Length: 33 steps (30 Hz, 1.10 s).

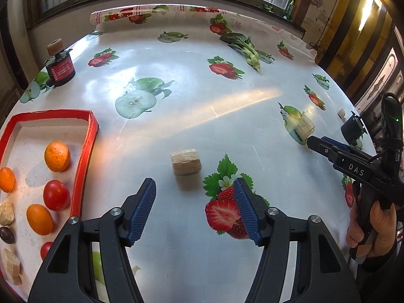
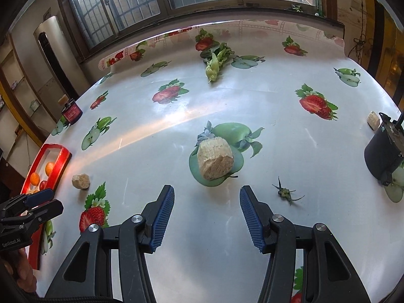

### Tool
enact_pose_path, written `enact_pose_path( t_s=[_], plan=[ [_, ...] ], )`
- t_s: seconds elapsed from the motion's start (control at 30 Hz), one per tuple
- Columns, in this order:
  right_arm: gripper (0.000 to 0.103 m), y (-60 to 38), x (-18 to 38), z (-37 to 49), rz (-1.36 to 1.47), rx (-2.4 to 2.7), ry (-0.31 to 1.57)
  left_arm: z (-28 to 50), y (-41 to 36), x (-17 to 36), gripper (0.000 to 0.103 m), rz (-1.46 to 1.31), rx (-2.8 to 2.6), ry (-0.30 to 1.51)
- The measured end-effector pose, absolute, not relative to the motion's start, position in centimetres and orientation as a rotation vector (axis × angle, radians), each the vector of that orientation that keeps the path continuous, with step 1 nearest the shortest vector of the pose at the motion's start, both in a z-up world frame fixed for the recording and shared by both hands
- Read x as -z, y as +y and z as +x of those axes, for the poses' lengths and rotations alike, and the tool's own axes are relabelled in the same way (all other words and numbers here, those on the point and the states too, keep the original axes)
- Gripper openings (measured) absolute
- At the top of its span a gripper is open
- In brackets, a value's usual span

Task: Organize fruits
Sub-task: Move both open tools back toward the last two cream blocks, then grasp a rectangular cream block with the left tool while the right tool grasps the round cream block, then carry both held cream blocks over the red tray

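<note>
The left gripper (image 1: 194, 192) has its jaws wide and empty, low over the tabletop (image 1: 227, 106), with a pale fibrous chunk (image 1: 186, 162) lying just beyond the fingertips and slightly left of the centre line. The right gripper (image 2: 207, 199) also has its jaws wide and empty, aimed at a larger chunk (image 2: 214, 157) that lies on a printed green apple just ahead of its fingertips. To the left of the left gripper, the red-rimmed tray (image 1: 84, 149) holds three oranges (image 1: 57, 156), two tomatoes (image 1: 56, 195), several pale chunks and a dark oval piece. The step in hand is judged to be a pick-up of each chunk for transfer to the tray. To do it well, shift the left gripper slightly left until the chunk is centred between the jaws, advance so both pads span its flat sides, then close gently, as the material looks crumbly. For the right gripper, approach across the narrower width of the larger chunk and keep clear of the green stem scrap (image 2: 285, 192) at near right. Further out lie a leafy vegetable (image 2: 214, 60) at the far side, a dark red-labelled jar (image 1: 60, 69) at far left, a black cylinder (image 2: 383, 149) at the right edge, and a small chunk (image 2: 373, 120) beside it.
</note>
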State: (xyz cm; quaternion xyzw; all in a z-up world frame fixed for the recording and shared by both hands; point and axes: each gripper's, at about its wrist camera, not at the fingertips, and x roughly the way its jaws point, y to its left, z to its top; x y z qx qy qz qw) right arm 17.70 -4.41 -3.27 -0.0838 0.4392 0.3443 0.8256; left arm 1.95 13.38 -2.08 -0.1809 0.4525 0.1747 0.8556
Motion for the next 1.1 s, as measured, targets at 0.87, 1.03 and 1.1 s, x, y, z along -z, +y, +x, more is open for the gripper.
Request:
enact_pose_path(
  t_s=[0.87,1.03,1.1],
  plan=[
    [0.038,-1.2,3.0,13.5,-0.260,-0.829,0.893,-0.4,13.2,3.2,0.024,-0.377,-0.377,0.912],
    [0.038,-0.8,2.2,9.9,-0.246,-0.899,0.891,-2.8,12.9,2.1,0.024,-0.379,-0.401,0.879],
    [0.038,-0.5,2.0,8.6,-0.240,-0.926,0.896,-3.8,12.9,1.8,0.025,-0.384,-0.411,0.870]
  ],
)
